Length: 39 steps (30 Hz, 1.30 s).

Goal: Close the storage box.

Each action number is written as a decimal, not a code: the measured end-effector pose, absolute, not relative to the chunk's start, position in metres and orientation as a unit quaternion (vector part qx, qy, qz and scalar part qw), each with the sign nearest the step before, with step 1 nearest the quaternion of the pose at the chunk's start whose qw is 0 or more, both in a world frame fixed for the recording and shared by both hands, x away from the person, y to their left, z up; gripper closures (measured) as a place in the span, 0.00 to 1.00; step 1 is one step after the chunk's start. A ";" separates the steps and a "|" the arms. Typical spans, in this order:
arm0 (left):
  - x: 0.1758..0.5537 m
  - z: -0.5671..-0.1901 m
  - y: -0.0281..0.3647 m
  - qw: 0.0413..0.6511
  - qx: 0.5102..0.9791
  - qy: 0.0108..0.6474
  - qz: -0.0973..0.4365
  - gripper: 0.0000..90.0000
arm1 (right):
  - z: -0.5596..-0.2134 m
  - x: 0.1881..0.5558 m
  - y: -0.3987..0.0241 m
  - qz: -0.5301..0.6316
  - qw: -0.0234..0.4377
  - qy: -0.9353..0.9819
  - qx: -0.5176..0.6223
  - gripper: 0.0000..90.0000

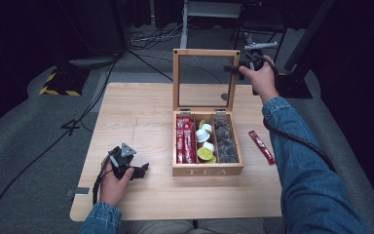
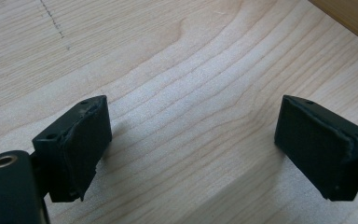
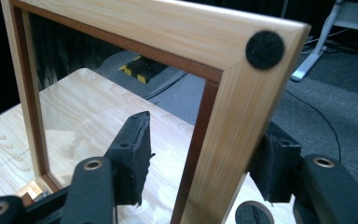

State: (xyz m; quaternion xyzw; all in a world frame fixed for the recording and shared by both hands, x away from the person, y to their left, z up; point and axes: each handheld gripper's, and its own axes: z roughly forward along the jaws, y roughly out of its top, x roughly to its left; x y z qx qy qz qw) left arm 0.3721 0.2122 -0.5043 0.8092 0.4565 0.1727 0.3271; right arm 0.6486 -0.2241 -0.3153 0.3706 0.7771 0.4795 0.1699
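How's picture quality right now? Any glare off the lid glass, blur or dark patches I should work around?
High view: table evenly lit, surroundings nearly black, slightly soft overall. Right gripper view: lid frame sharp up top, blurred close to the lens; the glass shows no glare, the tabletop reads clearly through it. Left gripper view: crisp wood grain, soft shadows beside the left gripper jaws.

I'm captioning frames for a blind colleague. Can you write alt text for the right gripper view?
The right gripper straddles the side rail of the tea box's raised lid, one jaw each side, not yet clamped. Through the glass pane shows the wooden table.
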 end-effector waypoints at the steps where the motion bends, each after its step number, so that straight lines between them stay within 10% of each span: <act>1: 0.372 -0.504 0.212 0.327 0.809 0.456 0.173 0.12 | -0.315 0.648 -0.224 0.480 0.170 0.777 0.371 0.50; 39: 0.374 -0.504 0.213 0.325 0.814 0.451 0.169 0.12 | -0.276 0.556 -0.239 0.494 0.157 0.787 0.335 0.55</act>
